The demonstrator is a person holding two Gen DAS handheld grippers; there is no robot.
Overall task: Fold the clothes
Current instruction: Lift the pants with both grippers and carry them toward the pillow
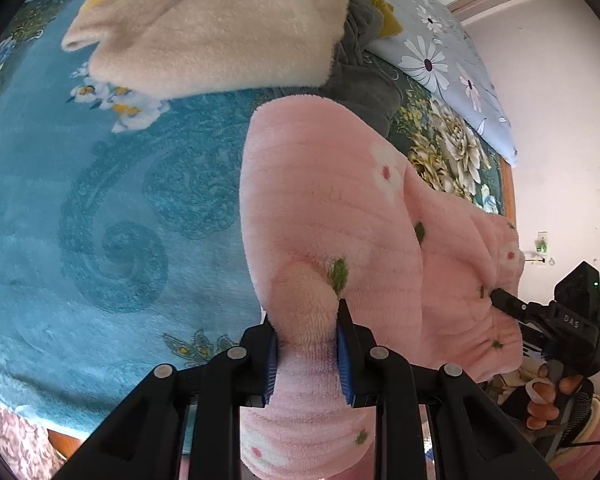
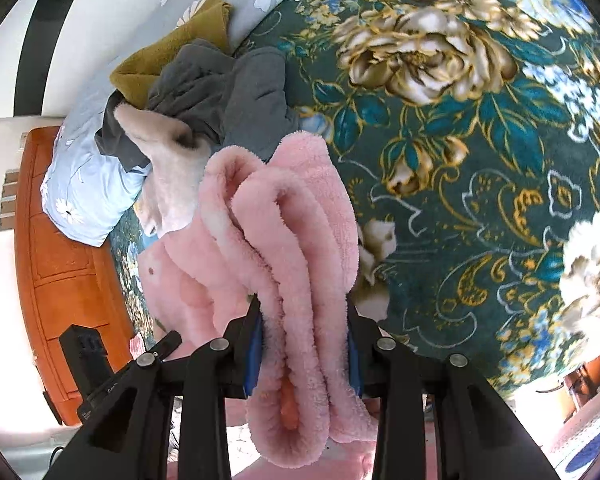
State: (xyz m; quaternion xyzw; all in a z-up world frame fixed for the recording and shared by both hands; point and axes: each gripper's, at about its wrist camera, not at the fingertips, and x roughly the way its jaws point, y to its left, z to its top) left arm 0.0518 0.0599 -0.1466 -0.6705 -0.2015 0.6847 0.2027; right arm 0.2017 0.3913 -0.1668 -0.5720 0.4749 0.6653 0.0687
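A pink fleece garment with small flower and leaf prints hangs lifted above the bed, stretched between both grippers. My left gripper is shut on a bunched edge of it, blue pads pressing from both sides. In the left wrist view the right gripper bites the garment's far edge, with a person's hand on its handle. In the right wrist view my right gripper is shut on several thick folds of the pink garment. The left gripper shows at lower left, its jaws hidden.
A cream fleece garment lies on the teal blanket. A grey garment and a mustard cloth are heaped by a daisy-print pillow. A dark green floral blanket covers the bed beside an orange wooden frame.
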